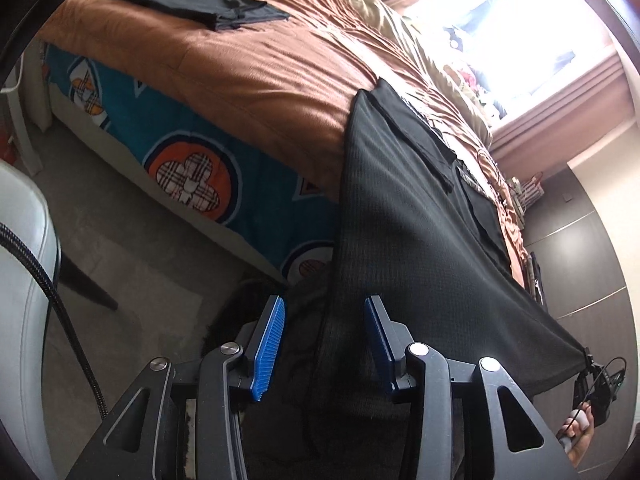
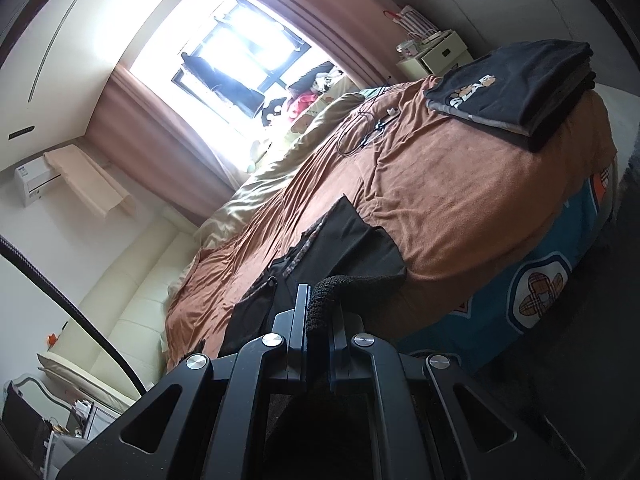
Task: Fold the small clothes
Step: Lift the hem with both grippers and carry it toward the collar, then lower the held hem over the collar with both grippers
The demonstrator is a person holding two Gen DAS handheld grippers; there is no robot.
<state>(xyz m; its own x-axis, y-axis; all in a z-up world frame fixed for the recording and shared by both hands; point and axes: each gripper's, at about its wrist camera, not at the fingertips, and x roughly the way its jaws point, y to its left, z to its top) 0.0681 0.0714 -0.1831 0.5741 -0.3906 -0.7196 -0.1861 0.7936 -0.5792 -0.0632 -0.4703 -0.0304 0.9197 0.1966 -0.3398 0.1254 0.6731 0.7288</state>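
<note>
Left hand-held gripper [image 1: 325,344]: jaws apart, blue pads [image 1: 269,344] clear of the cloth, nothing gripped. Black garment [image 1: 400,208] hangs over the near edge of the bed [image 1: 248,64], its far part lying on the brown cover. Right hand-held gripper [image 2: 319,312]: jaws together, clamped on a corner of that garment. Folded black piece [image 1: 208,0] lies near the bed's far left corner; a stack of folded clothes [image 2: 520,84] sits near the bed's right corner.
</note>
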